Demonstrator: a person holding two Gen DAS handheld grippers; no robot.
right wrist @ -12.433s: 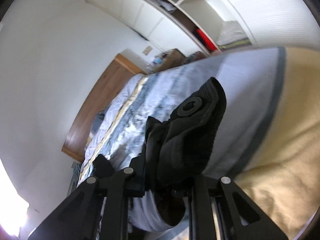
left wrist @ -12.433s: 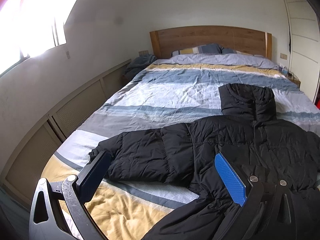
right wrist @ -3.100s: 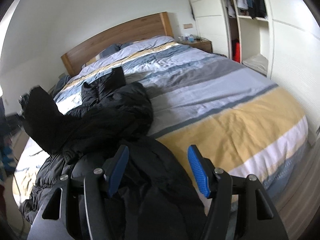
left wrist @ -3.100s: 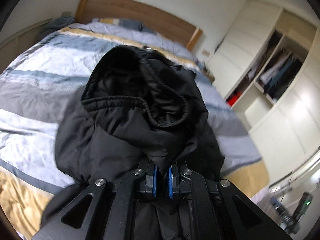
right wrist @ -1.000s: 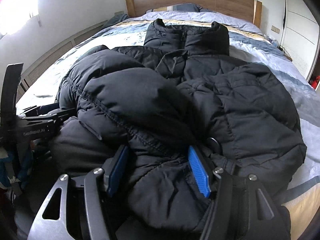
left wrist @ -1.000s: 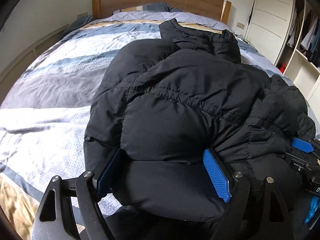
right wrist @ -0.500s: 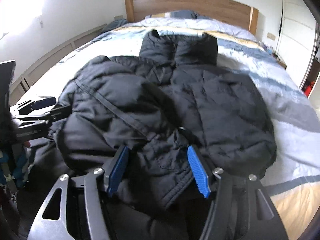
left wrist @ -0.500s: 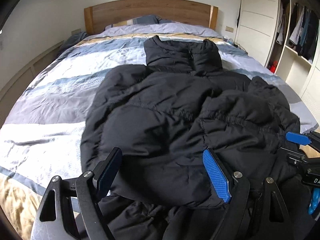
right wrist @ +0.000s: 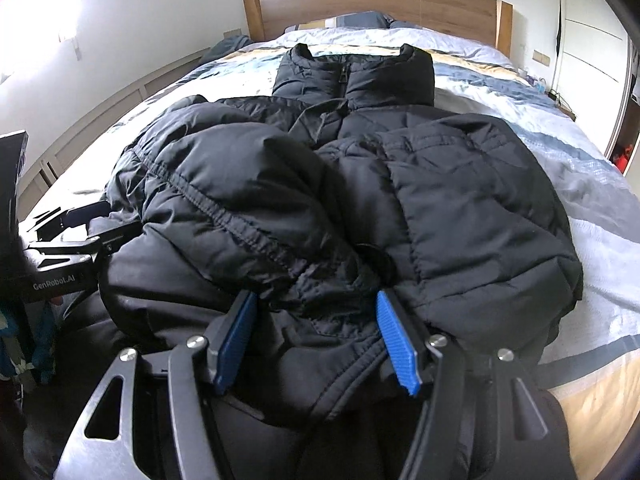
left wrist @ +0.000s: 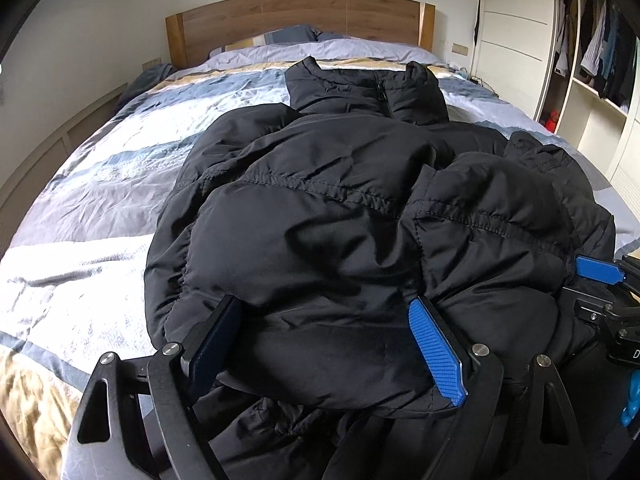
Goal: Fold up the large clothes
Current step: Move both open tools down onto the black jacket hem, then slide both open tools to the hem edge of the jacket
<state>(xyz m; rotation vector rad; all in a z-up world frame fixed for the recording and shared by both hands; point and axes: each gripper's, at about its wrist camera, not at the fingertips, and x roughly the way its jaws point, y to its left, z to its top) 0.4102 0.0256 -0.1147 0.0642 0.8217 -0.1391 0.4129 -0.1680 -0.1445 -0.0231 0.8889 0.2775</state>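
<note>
both sleeves folded in on the black puffer jacket [left wrist: 320, 216]; left gripper [left wrist: 324, 340] and right gripper [right wrist: 316, 340] stand wide, holding nothing (left's jaws just widened), next likely seizing the near hem.

- One black puffer jacket [left wrist: 340, 216], spread on the bed
- One bed [left wrist: 100, 184] with a striped duvet
- One wooden headboard [left wrist: 296, 16]
- Two handheld grippers: the left gripper [left wrist: 326, 336] and the right gripper [right wrist: 316, 336]
- Two blue-padded fingers [right wrist: 396, 344] on each gripper
- One open wardrobe [left wrist: 600, 56] with clothes hanging inside
</note>
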